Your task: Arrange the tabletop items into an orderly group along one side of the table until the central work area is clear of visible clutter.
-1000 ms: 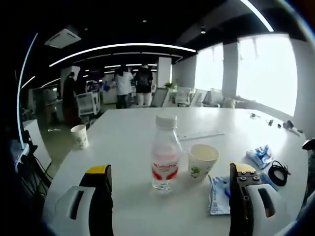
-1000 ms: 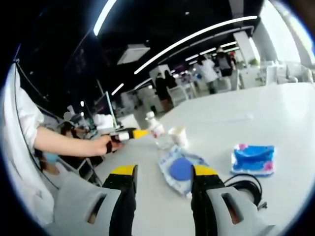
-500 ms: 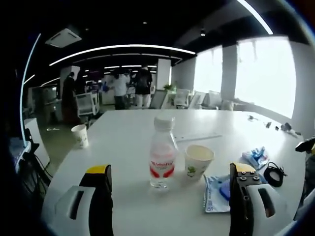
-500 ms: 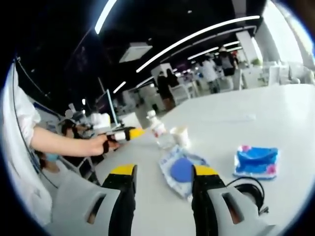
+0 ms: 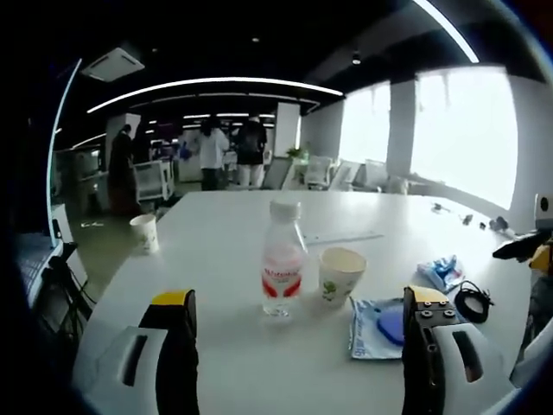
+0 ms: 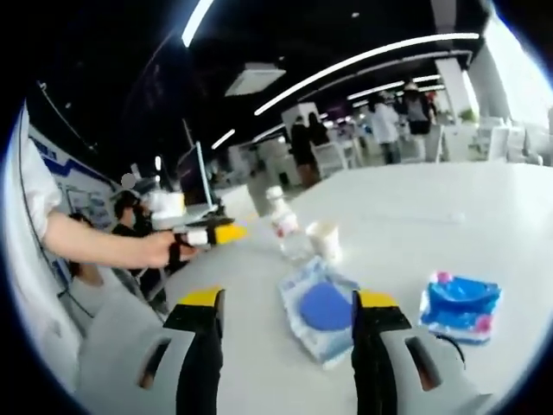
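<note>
Left gripper [image 5: 298,346] gapes empty before my bottle [image 5: 282,269] and cup [image 5: 340,275]; right gripper [image 6: 285,346], also open, nears the pouch [image 6: 321,309].

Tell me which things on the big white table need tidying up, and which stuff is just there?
To tidy:
water bottle
paper cup beside it
second paper cup near the table's edge
packet with a blue disc
blue wrapper
black cable

Just there:
office chairs behind the table
people standing far off
monitor
</note>
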Demonstrator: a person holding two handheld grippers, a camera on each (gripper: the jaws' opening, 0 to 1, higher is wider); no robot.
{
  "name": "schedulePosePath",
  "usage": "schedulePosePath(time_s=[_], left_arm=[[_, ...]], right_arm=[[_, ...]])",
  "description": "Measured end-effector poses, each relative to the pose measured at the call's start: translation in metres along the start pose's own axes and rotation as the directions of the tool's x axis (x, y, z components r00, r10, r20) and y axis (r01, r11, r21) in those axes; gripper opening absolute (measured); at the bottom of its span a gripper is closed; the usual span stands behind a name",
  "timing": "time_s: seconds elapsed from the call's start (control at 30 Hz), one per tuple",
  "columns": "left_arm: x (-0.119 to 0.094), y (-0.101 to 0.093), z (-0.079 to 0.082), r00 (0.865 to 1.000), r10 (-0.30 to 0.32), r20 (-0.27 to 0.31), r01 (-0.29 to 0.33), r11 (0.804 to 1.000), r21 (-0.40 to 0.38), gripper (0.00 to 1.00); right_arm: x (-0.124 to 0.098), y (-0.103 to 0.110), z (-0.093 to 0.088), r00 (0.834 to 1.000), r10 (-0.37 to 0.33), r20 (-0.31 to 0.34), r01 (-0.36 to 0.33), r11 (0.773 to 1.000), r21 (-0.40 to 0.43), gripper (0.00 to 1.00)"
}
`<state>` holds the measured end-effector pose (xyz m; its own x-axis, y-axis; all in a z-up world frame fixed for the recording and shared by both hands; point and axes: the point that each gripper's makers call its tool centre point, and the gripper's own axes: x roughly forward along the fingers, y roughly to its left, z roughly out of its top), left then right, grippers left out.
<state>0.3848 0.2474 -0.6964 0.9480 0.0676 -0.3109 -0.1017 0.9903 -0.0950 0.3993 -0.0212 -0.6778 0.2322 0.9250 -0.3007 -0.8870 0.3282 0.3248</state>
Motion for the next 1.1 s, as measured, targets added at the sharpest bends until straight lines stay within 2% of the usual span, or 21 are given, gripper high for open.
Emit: schedulePosePath(time_s=[0.07,0.27,0.4,0.77,1.1], left_arm=[[-0.003,0.000,-0.002,1.000,0.001,-0.004,-0.001,1.000,0.001,0.96],[-0.008,-0.001,-0.004,1.000,0.002,-0.012,-0.002,1.000,0.002,0.95],[-0.012,-0.002,-0.006,1.000,0.002,-0.020,-0.002,1.000,0.002,0.95],[-0.020,0.002,-0.010,0.999,0.019,-0.028,-0.020,1.000,-0.013,0.95],[-0.024,0.003,-0.015,0.999,0.023,-0.035,-0.024,0.999,-0.029,0.95]], right_arm=[[0.003,-0.004,0.003,1.000,0.000,0.000,0.000,1.000,-0.006,0.61],[0.014,-0.019,0.007,1.000,-0.023,-0.005,0.023,1.000,-0.021,0.79],[0.020,-0.026,0.007,0.999,-0.026,-0.021,0.025,0.999,-0.035,0.81],[0.035,-0.035,0.013,0.999,-0.001,-0.041,-0.002,0.998,-0.067,0.80],[0.057,-0.038,0.028,0.998,0.027,-0.049,-0.032,0.995,-0.092,0.79]])
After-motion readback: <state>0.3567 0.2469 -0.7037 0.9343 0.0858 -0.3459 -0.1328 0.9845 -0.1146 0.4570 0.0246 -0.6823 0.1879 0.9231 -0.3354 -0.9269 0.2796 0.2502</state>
